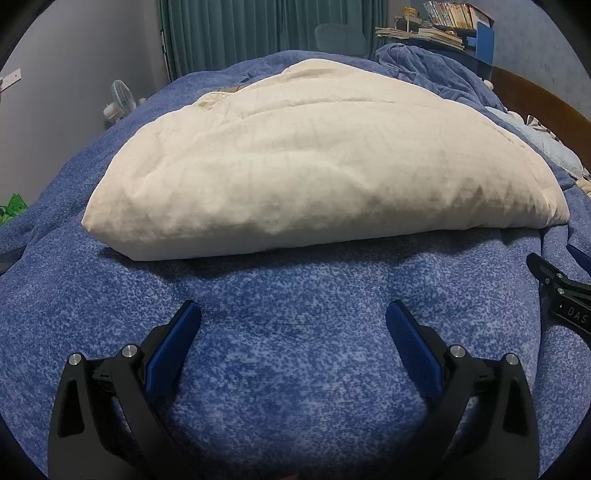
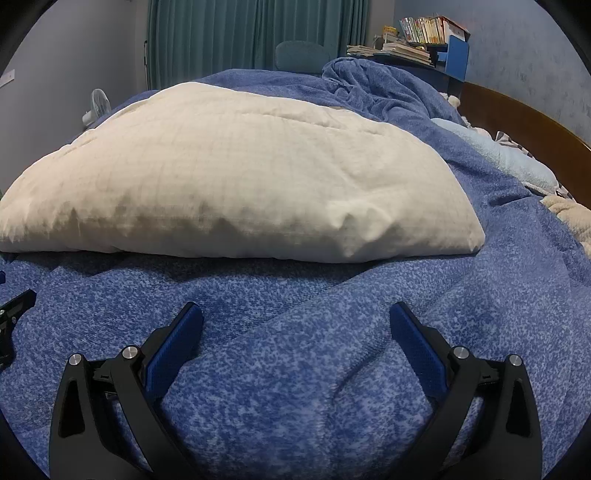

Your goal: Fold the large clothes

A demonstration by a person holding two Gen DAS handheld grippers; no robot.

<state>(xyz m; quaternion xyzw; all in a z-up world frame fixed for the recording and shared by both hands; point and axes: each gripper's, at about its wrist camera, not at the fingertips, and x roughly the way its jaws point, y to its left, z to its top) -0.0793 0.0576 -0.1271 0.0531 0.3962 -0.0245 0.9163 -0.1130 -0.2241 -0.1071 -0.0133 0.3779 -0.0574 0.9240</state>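
A large cream-white garment [image 1: 295, 162] with a faint grid pattern lies folded in a thick flat bundle on a blue speckled blanket [image 1: 295, 350]. It also shows in the right wrist view [image 2: 229, 181]. My left gripper [image 1: 293, 314] is open and empty, low over the blanket just short of the garment's near edge. My right gripper [image 2: 295, 315] is open and empty, also short of the near edge, toward the garment's right corner. The right gripper's finger shows at the right edge of the left wrist view [image 1: 554, 288].
The blue blanket [image 2: 332, 369] is bunched into a heap [image 2: 376, 85] at the far right. A light blue pillow [image 2: 498, 151] and a wooden headboard [image 2: 524, 122] lie to the right. A fan [image 1: 120, 99], green curtains [image 1: 258, 29] and a shelf of books [image 1: 450, 22] stand behind.
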